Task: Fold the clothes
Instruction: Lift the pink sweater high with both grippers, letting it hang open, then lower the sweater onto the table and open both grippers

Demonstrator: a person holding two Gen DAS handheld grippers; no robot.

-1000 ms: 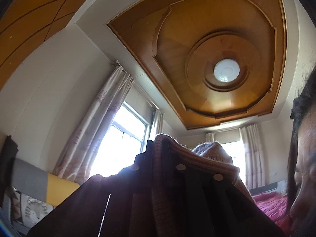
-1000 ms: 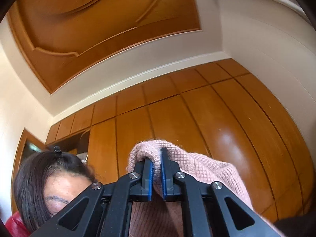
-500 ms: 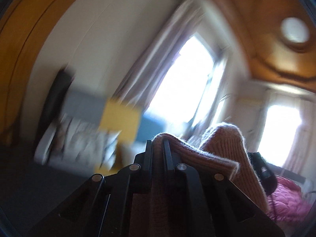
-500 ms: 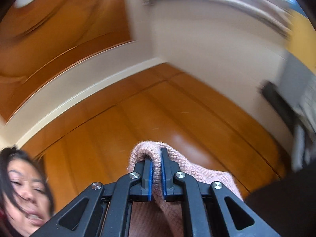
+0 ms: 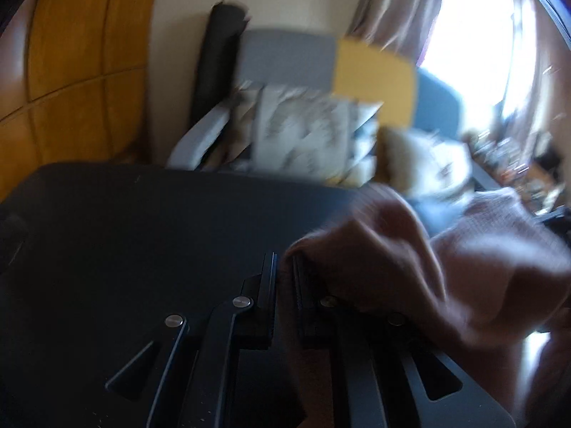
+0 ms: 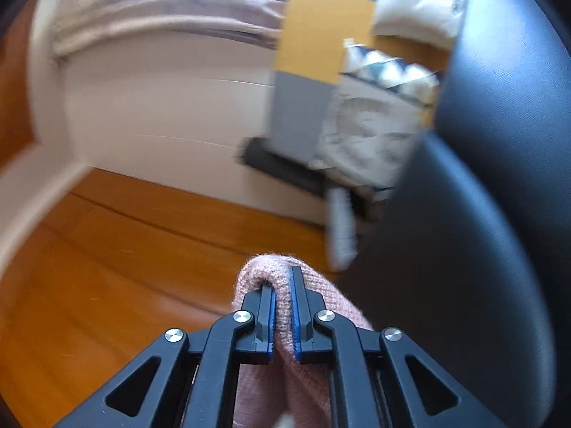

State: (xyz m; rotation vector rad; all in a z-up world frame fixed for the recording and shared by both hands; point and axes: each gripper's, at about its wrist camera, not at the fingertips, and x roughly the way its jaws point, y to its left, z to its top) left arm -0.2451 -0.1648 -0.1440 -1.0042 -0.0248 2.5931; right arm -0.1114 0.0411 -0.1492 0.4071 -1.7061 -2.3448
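Left hand-held gripper (image 5: 284,274) clamped on pink sweater (image 5: 410,267) over dark table (image 5: 142,232); right hand-held gripper (image 6: 282,287) pinching sweater too, table at 3 o'clock.

No words, numbers, labels or signs can be read anywhere in these two blurry pictures.
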